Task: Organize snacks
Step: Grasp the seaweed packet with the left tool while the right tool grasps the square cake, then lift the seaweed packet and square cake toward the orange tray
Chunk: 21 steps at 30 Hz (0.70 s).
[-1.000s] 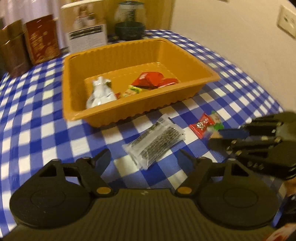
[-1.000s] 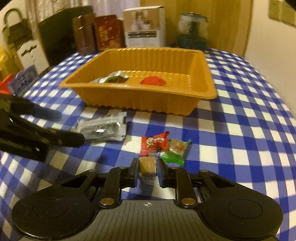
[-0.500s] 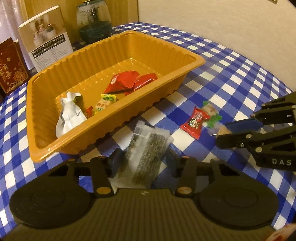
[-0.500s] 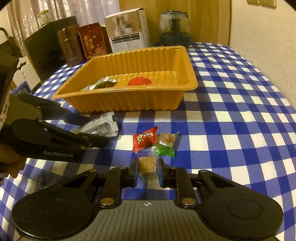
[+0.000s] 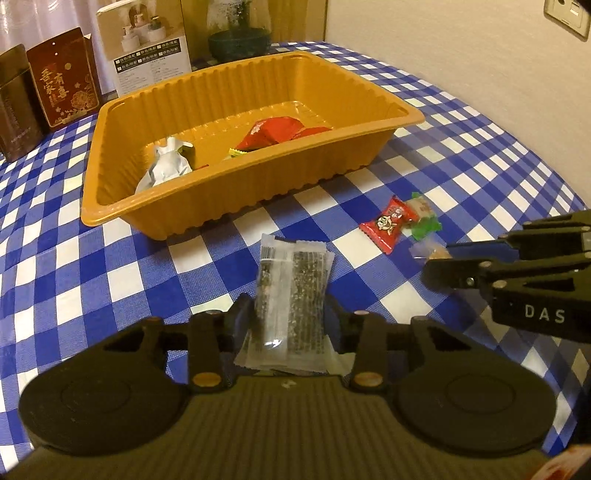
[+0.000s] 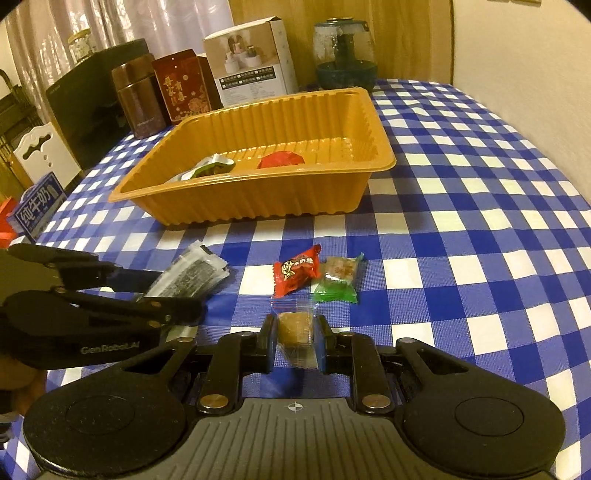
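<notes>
Our left gripper is closing on the seaweed pack near the table's front edge. Our right gripper pinches a candy. The thin, slippery pack could slide out before we reach the tray.

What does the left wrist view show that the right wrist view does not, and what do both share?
Only the left wrist view shows the wall socket and the yellow-edged sweet in the tray. Only the right wrist view shows the blue milk carton, the white chair back and the black cabinet. Both show the orange tray, the seaweed packet between the closing left gripper's fingers, the wrapped brown sweet held by the right gripper, and the red packet and green sweet on the checked cloth.
</notes>
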### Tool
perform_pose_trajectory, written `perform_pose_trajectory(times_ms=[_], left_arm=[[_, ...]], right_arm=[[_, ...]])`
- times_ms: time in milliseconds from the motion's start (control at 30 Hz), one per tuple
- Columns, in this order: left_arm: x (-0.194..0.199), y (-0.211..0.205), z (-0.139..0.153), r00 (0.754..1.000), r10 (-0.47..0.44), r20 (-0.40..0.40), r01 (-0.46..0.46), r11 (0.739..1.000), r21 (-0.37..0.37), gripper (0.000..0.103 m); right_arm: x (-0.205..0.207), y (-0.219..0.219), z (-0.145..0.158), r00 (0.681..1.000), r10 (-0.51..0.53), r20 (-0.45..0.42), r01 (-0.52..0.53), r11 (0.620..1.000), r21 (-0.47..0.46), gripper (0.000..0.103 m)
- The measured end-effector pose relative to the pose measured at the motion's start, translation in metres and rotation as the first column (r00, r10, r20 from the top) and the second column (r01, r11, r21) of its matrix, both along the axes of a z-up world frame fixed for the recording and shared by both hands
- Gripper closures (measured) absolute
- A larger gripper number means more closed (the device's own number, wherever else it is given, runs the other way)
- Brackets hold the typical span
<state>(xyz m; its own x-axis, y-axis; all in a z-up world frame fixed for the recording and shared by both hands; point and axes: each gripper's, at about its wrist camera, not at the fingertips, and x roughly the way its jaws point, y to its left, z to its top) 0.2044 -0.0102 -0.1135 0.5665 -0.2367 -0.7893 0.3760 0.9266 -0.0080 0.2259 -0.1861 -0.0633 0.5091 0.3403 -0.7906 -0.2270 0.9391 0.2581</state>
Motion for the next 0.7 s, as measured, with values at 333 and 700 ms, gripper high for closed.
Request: perform_pose_trajectory(times_ms=[333, 700], left_arm=[[-0.035, 0.009, 0.013, 0.985, 0.164, -0.058, -0.167, 0.984, -0.067, 0.068], [-0.09, 0.023, 0.054, 0.952, 0.295, -0.079, -0.304, 0.941, -0.149, 0.068]], right_arm=[[-0.015, -0.001, 0.017, 1.0, -0.019, 0.001, 0.019, 1.0, 0.02, 0.082], [-0.047, 0.003, 0.056, 0.999, -0.007, 0.039, 0.005, 0.999, 0.045, 0.082]])
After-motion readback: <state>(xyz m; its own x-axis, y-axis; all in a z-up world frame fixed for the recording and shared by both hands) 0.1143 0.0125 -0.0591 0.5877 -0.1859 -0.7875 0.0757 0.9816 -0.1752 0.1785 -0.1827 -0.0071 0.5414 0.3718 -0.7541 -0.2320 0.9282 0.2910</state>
